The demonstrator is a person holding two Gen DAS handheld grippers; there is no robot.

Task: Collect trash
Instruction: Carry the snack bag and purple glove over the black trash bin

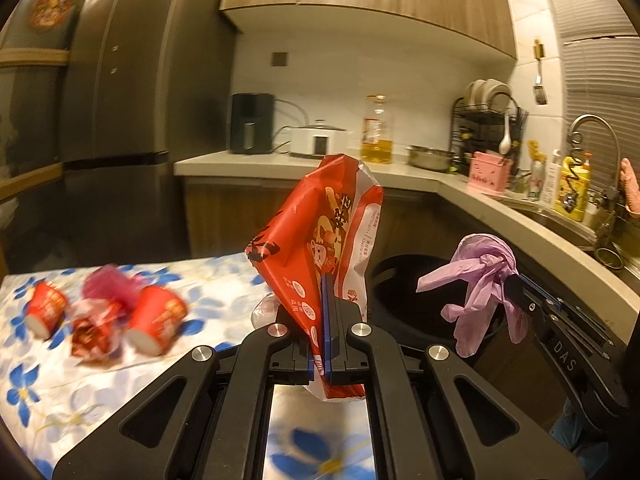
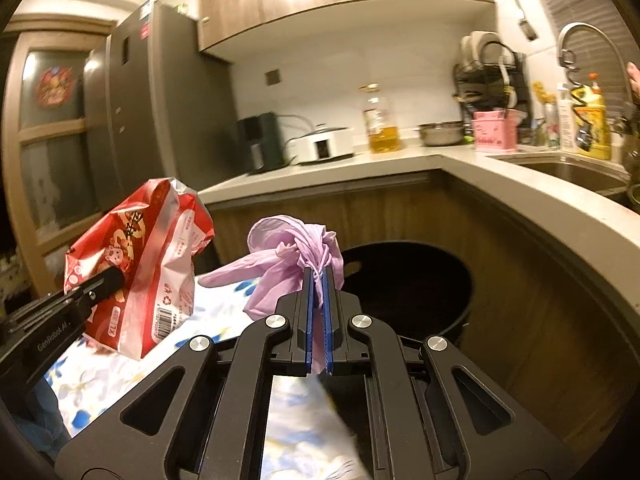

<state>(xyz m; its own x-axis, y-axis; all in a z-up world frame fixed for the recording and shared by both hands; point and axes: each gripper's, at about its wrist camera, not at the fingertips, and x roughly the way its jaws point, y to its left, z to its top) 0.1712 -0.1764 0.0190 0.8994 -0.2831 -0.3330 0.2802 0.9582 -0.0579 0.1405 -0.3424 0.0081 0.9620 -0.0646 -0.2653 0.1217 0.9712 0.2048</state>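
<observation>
Right tongs (image 2: 319,280) sit nearest, pads pressed together on a crumpled lilac plastic bag (image 2: 292,258) whose loose ends flop out to the left. Left tongs (image 1: 325,292) are likewise clamped flat, on the lower edge of a red snack bag (image 1: 320,240) that stands up with its long axis roughly vertical above the pads. Both loads hang above the near end of the floral-cloth bench (image 1: 60,392). Just beyond and slightly right of the right tongs gapes the black trash bin (image 2: 404,280), its round mouth facing up; the right tongs are the nearer pair, the left ones lying further left over the bench. Two red paper cups (image 1: 156,318) and crumpled wrappers (image 1: 94,330) lie tipped over at the bench's left, not yet gathered.
</observation>
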